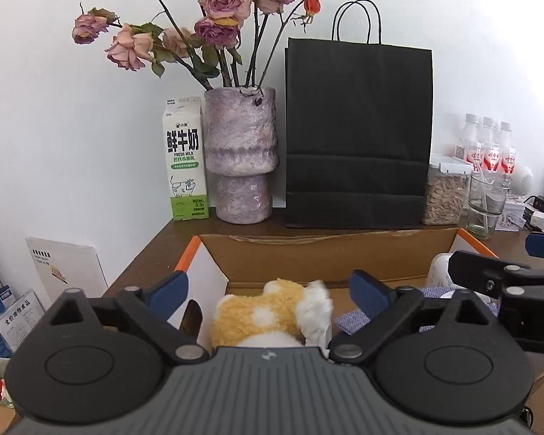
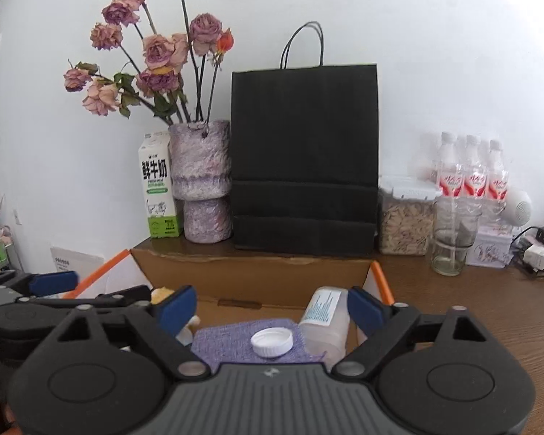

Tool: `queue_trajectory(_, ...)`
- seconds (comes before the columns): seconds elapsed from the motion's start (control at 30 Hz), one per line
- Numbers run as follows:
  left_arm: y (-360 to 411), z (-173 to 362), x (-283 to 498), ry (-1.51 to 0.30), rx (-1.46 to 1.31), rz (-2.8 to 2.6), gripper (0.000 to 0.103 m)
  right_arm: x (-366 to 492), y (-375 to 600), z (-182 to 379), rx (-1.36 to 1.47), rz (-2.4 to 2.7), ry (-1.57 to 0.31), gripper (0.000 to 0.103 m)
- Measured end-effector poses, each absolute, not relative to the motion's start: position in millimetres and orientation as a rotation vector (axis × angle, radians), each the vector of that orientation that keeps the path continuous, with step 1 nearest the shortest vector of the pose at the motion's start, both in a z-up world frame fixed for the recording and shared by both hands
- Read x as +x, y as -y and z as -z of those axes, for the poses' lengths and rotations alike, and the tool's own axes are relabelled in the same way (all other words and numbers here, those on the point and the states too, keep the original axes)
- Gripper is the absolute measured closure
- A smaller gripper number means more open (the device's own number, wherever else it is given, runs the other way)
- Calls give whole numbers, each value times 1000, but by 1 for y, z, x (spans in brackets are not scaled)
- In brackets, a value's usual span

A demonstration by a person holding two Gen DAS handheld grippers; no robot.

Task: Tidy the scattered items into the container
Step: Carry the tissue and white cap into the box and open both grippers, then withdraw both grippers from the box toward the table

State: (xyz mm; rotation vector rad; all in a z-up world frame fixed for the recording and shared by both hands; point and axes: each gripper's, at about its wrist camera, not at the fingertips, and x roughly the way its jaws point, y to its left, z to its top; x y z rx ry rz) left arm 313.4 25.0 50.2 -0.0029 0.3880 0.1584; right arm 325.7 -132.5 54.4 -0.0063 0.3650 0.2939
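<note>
An open cardboard box (image 1: 322,257) with orange-edged flaps stands on the brown table. Inside it lies a yellow and white plush toy (image 1: 272,311), right under my left gripper (image 1: 272,290), whose blue pads stand wide apart without touching it. In the right wrist view the box (image 2: 250,275) holds a purple cloth (image 2: 228,340) with a white cap (image 2: 272,341) on it and a clear plastic bottle (image 2: 326,320) leaning at the right. My right gripper (image 2: 272,308) hovers over them, open, with nothing pressed between its pads. The other gripper shows at each view's edge.
Behind the box stand a milk carton (image 1: 185,159), a purple vase of dried roses (image 1: 241,156), a black paper bag (image 1: 357,134), a jar of seeds (image 2: 406,217), a glass (image 2: 451,243) and three bottles (image 2: 471,174). Bare table lies to the right (image 2: 471,311).
</note>
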Motion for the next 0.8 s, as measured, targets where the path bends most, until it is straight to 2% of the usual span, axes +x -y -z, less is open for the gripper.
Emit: queue_trajectory(0.8, -27, -61, 304, -389, -32, -173, 0, 315, 135, -66, -6, -273, -352, 3)
